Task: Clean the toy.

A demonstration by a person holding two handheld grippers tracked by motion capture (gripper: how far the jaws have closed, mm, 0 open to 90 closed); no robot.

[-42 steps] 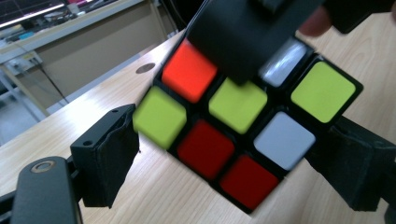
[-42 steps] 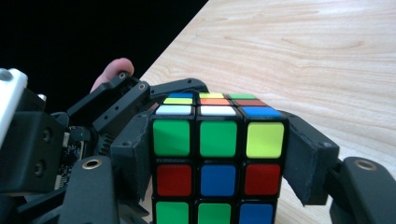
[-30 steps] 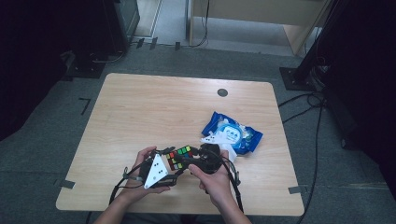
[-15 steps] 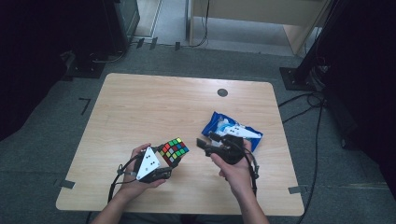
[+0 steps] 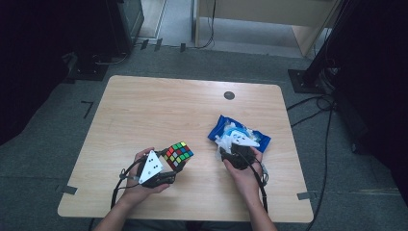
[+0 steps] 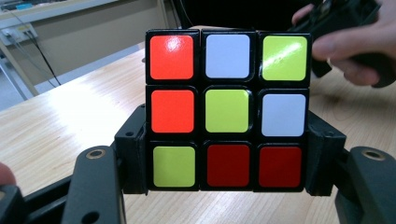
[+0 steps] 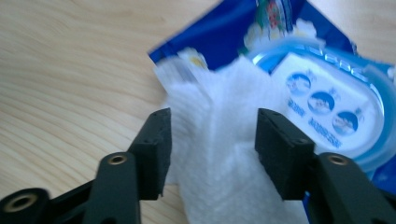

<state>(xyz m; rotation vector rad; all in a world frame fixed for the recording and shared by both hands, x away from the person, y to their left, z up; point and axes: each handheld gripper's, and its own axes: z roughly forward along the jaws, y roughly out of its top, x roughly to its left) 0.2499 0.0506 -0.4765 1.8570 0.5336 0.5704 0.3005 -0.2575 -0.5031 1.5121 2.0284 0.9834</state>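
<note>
My left gripper [image 6: 229, 186] clamps the cube [image 6: 227, 109] near the table's [image 5: 159, 108] front edge; my right gripper's [image 7: 212, 149] jaws have been closing around the wipe [image 7: 224, 140] by the right edge, pads not yet pressing; next, pinch and pull

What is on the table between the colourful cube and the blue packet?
Nothing: in the high view only bare table separates the cube, clamped in the left gripper, from the blue wipes packet.

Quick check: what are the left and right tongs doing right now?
Left tongs: shut on the puzzle cube.
Right tongs: open, closing around a white wipe from the blue pack, not yet pressing it.
</note>
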